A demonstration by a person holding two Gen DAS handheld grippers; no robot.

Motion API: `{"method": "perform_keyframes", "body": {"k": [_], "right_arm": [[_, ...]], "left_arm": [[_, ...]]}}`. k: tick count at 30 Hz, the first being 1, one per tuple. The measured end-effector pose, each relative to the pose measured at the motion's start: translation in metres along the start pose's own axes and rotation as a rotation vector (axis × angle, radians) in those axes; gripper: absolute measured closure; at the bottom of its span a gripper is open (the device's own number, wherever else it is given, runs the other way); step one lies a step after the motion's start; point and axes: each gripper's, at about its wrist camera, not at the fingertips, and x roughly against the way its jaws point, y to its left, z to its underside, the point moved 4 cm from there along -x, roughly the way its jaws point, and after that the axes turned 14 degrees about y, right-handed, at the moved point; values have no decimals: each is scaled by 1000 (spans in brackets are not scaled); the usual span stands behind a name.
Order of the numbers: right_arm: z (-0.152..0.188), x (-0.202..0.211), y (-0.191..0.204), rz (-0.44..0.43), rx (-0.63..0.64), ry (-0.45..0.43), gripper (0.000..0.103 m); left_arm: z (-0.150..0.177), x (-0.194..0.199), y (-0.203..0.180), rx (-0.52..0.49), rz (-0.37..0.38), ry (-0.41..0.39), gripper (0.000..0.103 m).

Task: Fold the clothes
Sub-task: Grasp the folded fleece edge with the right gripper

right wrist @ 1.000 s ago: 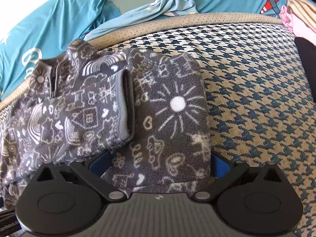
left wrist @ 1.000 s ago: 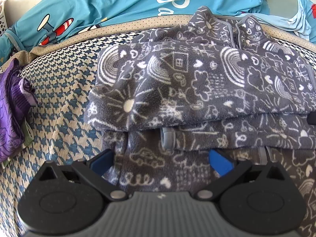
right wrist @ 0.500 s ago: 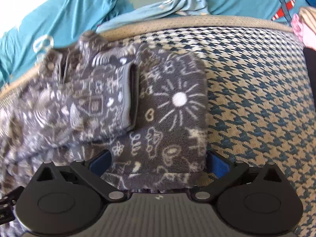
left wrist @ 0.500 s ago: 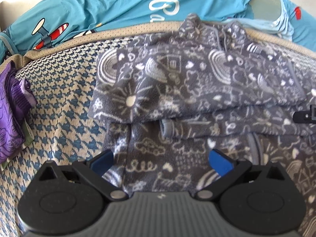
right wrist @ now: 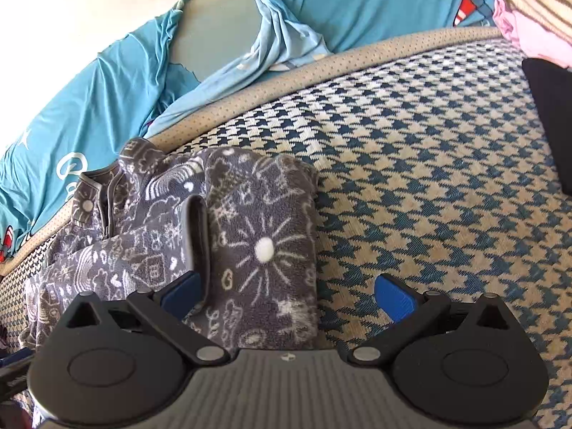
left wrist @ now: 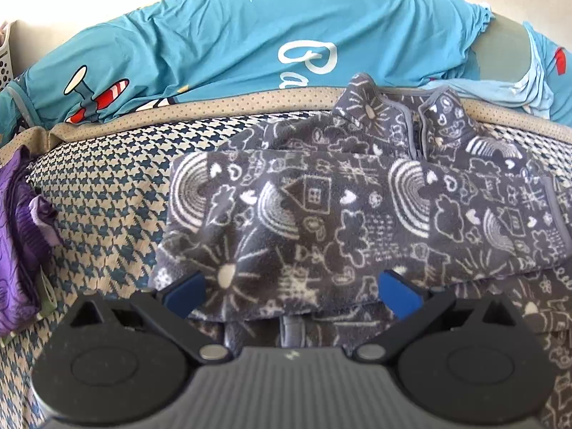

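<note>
Left wrist view: our left gripper [left wrist: 292,291] stands spread wide over the folded grey fleece [left wrist: 357,214] on the houndstooth cushion [left wrist: 107,186]; our right gripper [right wrist: 287,295], likewise agape, straddles the fleece's right edge, blue bedding [right wrist: 89,107] beyond

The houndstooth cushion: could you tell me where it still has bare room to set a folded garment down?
Bare houndstooth cushion lies right of the grey fleece, up to the dark item and pink clothes. A narrower strip runs between the fleece's left edge and the purple clothes. The middle is covered by the fleece.
</note>
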Motion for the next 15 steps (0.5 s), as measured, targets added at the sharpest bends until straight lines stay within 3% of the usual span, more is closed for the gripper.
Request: {"method": "perform_keyframes", "body": {"k": [8,15], "right_arm": [[4,-16,3,-45,-25,17,0],[3,-23,8,-195,-104,28,0]], "left_arm": [[5,-11,-6,-42,-30,0,0],[5,-11,-5,-49,-31,-2,0]]}}
